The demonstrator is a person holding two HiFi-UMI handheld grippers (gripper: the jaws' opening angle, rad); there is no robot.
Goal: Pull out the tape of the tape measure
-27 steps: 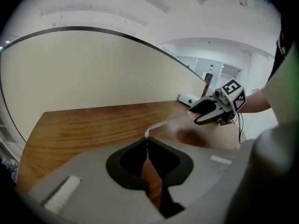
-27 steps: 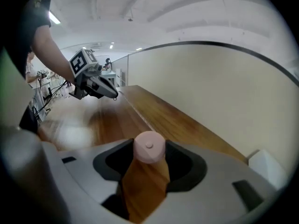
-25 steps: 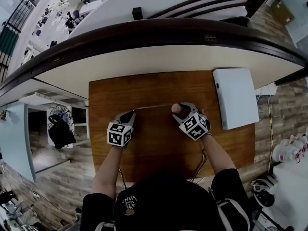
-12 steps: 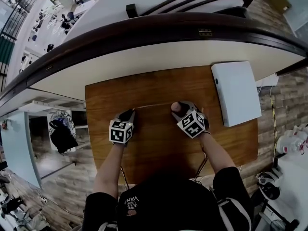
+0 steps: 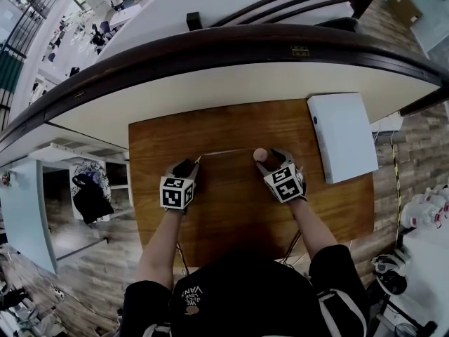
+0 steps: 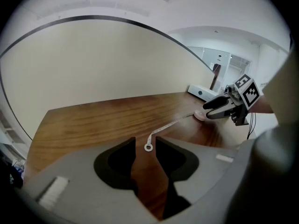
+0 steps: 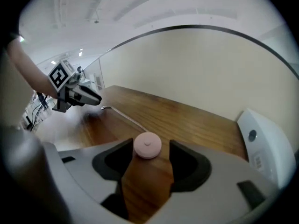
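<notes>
A round pink tape measure case [image 5: 260, 154] sits on the wooden table [image 5: 224, 209], with its thin white tape [image 5: 224, 152] drawn out to the left. The tape's ring end [image 6: 148, 147] lies flat on the wood between the tips of my left gripper [image 6: 145, 140], whose jaws are opening and do not press on it. My right gripper [image 7: 150, 142] stands open just behind the case [image 7: 147, 145], with a gap on each side. In the head view the left gripper [image 5: 188, 164] and right gripper [image 5: 272, 160] sit at the tape's two ends.
A white flat device [image 5: 344, 140] lies at the table's right side, also seen in the right gripper view [image 7: 266, 139]. A curved cream wall with a dark rail [image 5: 231, 83] runs just behind the table's far edge.
The left jaws have parted and let go of the tape's ring end. The right jaws have released the pink case and drawn back a little, leaving it on the table.
</notes>
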